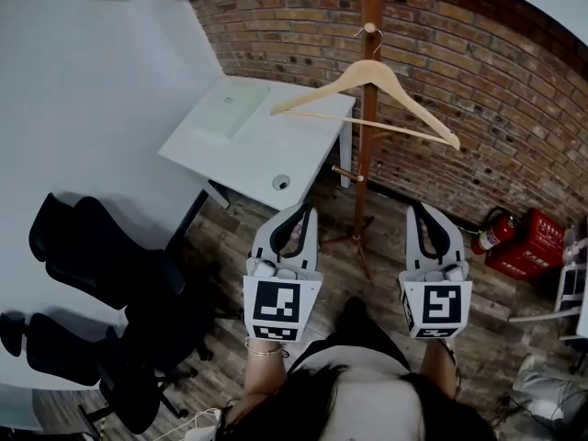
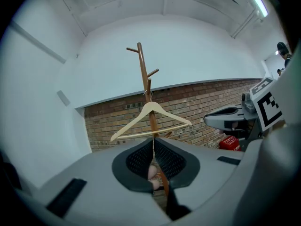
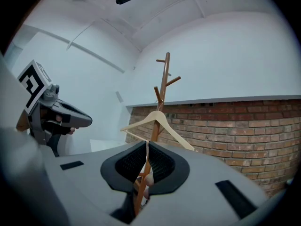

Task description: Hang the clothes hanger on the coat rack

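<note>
Jaws of the left gripper (image 2: 153, 142) sit pressed together on nothing, and the right gripper (image 3: 146, 144) is the same. At twelve o'clock the clothes hanger (image 1: 367, 95) hangs on the coat rack (image 1: 367, 173) before the brick wall (image 1: 478, 72). A white table (image 1: 248, 150) stands at ten o'clock, black office chairs (image 1: 101, 283) at eight and a fire extinguisher (image 1: 494, 231) at three, on the plank floor (image 1: 322, 269).

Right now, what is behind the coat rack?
A brick wall. The rack and the hanger on it cover narrow strips of the bricks.
</note>
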`<state>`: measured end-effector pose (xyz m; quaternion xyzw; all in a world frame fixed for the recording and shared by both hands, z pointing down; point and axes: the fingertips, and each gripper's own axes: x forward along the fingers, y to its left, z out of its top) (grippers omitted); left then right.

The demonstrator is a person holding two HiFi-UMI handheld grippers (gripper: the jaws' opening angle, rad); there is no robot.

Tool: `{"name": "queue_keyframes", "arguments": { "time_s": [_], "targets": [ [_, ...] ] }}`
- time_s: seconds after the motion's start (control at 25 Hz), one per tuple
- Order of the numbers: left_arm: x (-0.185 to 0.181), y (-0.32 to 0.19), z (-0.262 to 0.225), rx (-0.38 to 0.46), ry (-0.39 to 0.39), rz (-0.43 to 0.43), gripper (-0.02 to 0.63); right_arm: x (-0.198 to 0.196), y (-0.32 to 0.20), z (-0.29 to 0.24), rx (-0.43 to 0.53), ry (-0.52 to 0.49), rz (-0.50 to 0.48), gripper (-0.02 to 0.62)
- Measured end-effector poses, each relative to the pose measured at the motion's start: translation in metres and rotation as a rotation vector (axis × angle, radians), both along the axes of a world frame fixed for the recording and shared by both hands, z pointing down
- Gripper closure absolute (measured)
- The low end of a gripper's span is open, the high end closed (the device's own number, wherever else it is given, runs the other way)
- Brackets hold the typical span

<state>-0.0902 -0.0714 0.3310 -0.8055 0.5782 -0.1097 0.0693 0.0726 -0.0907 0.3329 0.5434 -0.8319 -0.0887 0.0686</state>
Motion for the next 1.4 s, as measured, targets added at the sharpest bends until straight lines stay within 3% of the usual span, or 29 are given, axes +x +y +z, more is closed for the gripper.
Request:
{"name": "queue_keyframes", "arguments": {
  "time_s": [0.28,0.56,0.92,1.4],
  "targets": [
    [0.008,0.03,0.002,-0.002,0.043,0.013,0.591,-0.004,0.03,0.003,-0.019,-0.053,-0.025,0.551],
    [0.014,0.052,-0.001,0.013,0.121,0.003,0.595,-0.006,0.053,0.0,-0.043,-0.169,-0.024,0.554],
    [0.009,0.068,0.001,0.002,0.182,-0.018,0.595,-0.014,0.077,0.002,-0.07,-0.198,0.012,0.555],
    [0.009,0.086,0.006,0.005,0.174,0.006,0.595,-0.011,0.096,0.01,-0.072,-0.163,0.061,0.558]
  ]
}}
